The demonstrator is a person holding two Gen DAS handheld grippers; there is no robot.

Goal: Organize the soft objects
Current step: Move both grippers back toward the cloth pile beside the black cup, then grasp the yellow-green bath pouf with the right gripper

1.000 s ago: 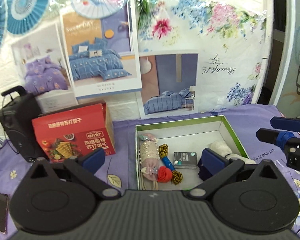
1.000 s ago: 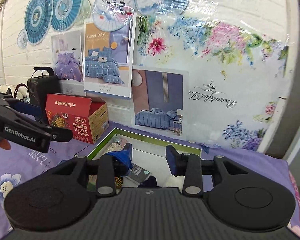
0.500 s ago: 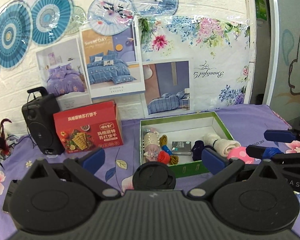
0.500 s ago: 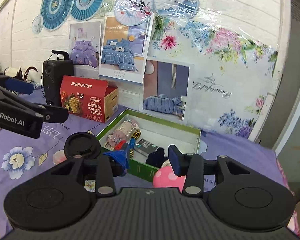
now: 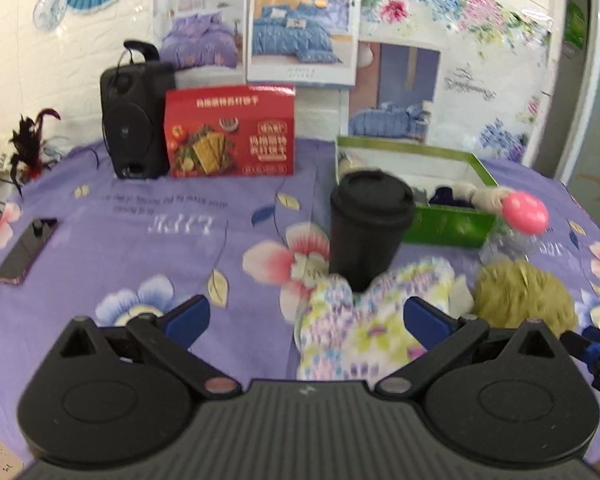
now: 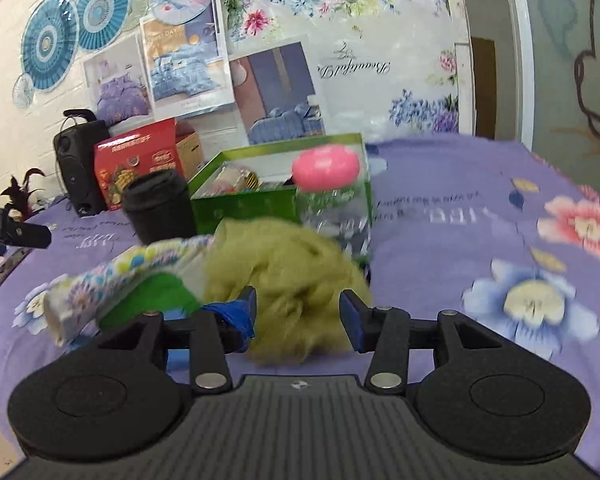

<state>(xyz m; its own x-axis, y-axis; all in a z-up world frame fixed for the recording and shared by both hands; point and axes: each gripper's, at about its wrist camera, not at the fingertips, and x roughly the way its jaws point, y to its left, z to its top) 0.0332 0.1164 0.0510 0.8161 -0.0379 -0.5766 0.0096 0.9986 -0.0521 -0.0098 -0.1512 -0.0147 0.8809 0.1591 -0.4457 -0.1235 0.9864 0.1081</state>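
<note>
The left gripper (image 5: 306,316) has its fingers spread wide, with nothing pressed between them; the floral fabric piece (image 5: 364,320) lies on the purple flowered cloth (image 5: 140,240) just ahead, partly between the finger tips. The right gripper (image 6: 298,312) has just been opening its fingers, which now stand moderately apart on either side of the olive-green fluffy bundle (image 6: 288,276); the blue pads do not appear to press on it. That bundle rests on the cloth in front of the green box (image 6: 244,204), touching the floral piece at its left side. A black lidded cup (image 5: 370,224) stands upright just behind the fabric, and a clear bottle with a pink cap (image 6: 326,168) stands against the box's near corner. In my judgement the green bundle is light, loose and compressible, and will sag and shed shape when lifted; a deep pinch through its middle is advisable. The floral piece looks limp, best taken at a bunched fold. The cup is a tipping hazard nearby.
</note>
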